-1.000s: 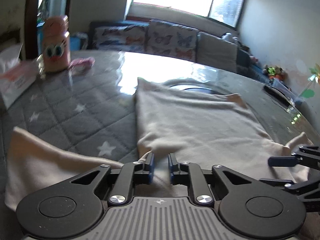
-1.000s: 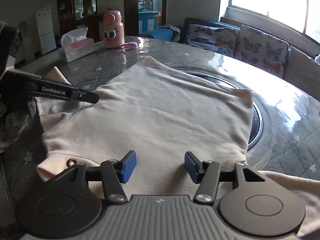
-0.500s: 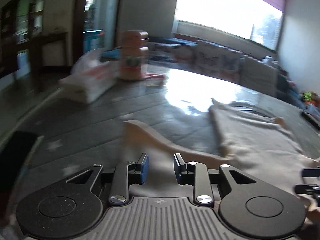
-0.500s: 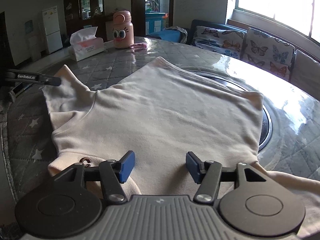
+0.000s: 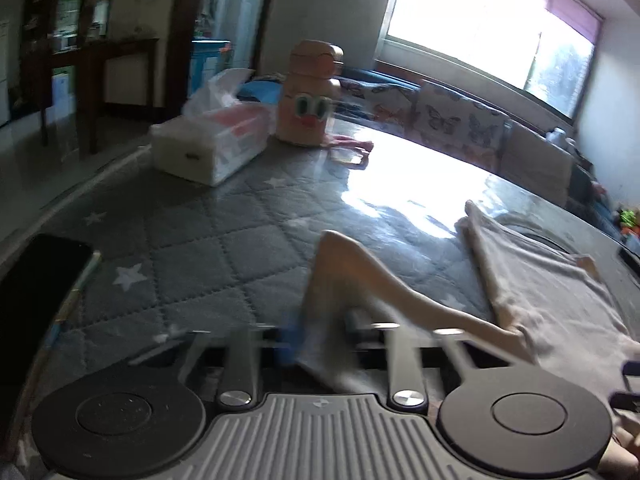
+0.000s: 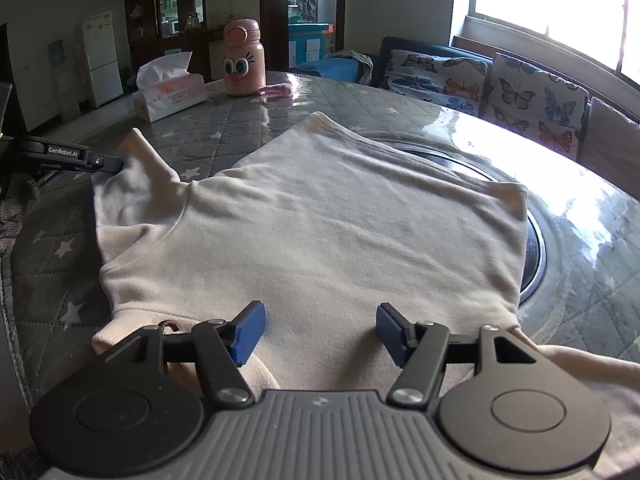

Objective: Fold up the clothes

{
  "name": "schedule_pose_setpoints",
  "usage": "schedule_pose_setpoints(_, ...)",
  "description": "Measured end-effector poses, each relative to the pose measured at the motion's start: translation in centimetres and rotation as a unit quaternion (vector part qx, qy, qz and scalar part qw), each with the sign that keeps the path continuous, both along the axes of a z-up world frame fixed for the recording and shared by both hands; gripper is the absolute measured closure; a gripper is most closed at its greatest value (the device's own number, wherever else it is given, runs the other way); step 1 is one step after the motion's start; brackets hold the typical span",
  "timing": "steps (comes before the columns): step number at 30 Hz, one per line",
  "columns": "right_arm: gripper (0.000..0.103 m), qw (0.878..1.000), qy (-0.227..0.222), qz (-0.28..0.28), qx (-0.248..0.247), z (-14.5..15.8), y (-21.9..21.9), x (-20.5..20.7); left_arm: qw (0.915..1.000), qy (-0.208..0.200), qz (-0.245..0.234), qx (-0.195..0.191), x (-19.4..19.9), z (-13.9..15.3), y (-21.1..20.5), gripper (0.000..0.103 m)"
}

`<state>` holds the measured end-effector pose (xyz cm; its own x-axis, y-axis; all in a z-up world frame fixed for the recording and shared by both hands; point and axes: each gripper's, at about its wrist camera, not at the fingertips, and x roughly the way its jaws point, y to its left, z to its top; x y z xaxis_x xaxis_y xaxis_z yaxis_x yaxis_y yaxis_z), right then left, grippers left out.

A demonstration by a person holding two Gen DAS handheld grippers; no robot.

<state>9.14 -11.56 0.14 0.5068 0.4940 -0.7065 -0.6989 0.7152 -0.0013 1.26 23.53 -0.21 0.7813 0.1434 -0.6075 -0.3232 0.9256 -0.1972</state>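
Note:
A cream sweatshirt (image 6: 320, 220) lies flat on the grey quilted table cover (image 6: 240, 120); its body shows at the right of the left wrist view (image 5: 560, 300). Its left sleeve (image 6: 136, 176) sticks out sideways. My left gripper (image 5: 320, 332) is blurred. Its jaws are closing on the sleeve (image 5: 352, 272), which runs between them. The right wrist view shows that gripper (image 6: 116, 164) pinching the sleeve's edge. My right gripper (image 6: 320, 328) hovers over the near hem by the collar. Its jaws are opening and nothing is pinched between them.
A tissue box (image 6: 170, 94) and a pink cartoon-face bottle (image 6: 242, 60) stand at the table's far side. A dark phone (image 5: 36, 300) lies near the left edge. A round glass inset (image 6: 536, 248) sits under the shirt's right side. Butterfly cushions (image 6: 520, 92) line a sofa behind.
My left gripper swung left from the shirt's body out to the sleeve, opened a little, then closed around it. The right gripper stayed in place while its jaws widened.

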Motion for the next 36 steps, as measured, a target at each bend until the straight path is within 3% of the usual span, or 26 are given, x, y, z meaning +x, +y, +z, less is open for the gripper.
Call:
schedule_pose_setpoints(4,0.039,1.000,0.001,-0.001,0.001,0.0,0.0,0.0,0.9985,-0.031,-0.037,0.024,-0.7,1.3,-2.5,0.096)
schedule_pose_setpoints(8,0.039,1.000,0.001,-0.002,0.002,0.0,-0.1,0.0,0.9929,-0.051,-0.104,0.028,-1.0,2.4,-5.7,0.096)
schedule_pose_setpoints(11,0.039,1.000,0.002,-0.003,0.002,0.0,-0.1,0.0,0.9843,-0.047,-0.167,0.032,-1.0,2.4,-8.3,0.092)
schedule_pose_setpoints(14,0.039,1.000,0.003,-0.003,0.004,0.0,-0.2,-0.1,0.9787,-0.041,-0.198,0.037,-1.2,2.0,-10.1,0.090)
schedule_pose_setpoints(16,0.039,1.000,0.003,-0.002,0.005,0.0,-0.2,-0.1,0.9792,-0.043,-0.194,0.042,-1.5,1.9,-10.4,0.080)
schedule_pose_setpoints(24,0.037,1.000,0.003,-0.004,0.008,-0.2,-0.2,0.0,0.9902,-0.038,-0.129,0.037,-1.4,1.7,-8.5,0.060)
schedule_pose_setpoints(33,0.037,1.000,0.003,-0.006,0.006,-0.2,-0.1,0.0,0.9951,-0.003,-0.089,-0.041,2.7,0.6,-7.4,0.059)
schedule_pose_setpoints(35,0.037,1.000,0.002,-0.006,0.007,-0.2,-0.1,-0.1,0.9957,0.006,-0.074,-0.055,3.4,0.2,-7.0,0.062)
schedule_pose_setpoints(36,0.037,1.000,0.002,-0.007,0.007,-0.2,-0.2,-0.1,0.9961,0.008,-0.068,-0.055,3.5,0.1,-6.9,0.071)
